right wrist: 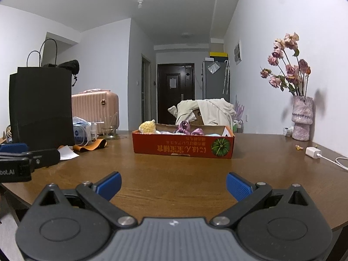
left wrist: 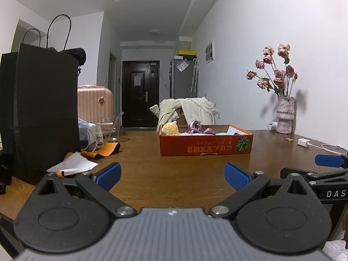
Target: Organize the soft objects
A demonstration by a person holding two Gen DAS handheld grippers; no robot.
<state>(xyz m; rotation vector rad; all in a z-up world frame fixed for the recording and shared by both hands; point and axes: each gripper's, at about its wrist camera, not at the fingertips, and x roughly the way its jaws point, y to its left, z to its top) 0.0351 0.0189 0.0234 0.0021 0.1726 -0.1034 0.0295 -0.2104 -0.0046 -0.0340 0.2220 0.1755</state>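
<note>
On table (left wrist: 152, 152), box (left wrist: 205, 145) lying crosswise.

Your left gripper (left wrist: 173, 177) and right gripper (right wrist: 174, 186) look alike: black linkage arms with silver pivot screws, ribbed blue fingertip pads (left wrist: 237, 176), and a grey ridged body. White lettering marks their black side housings.

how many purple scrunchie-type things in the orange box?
2 visible: one shiny purple piece sticking up mid-box, another just right of it, lower. The box wall hides the bottom, so more may be inside.
</note>
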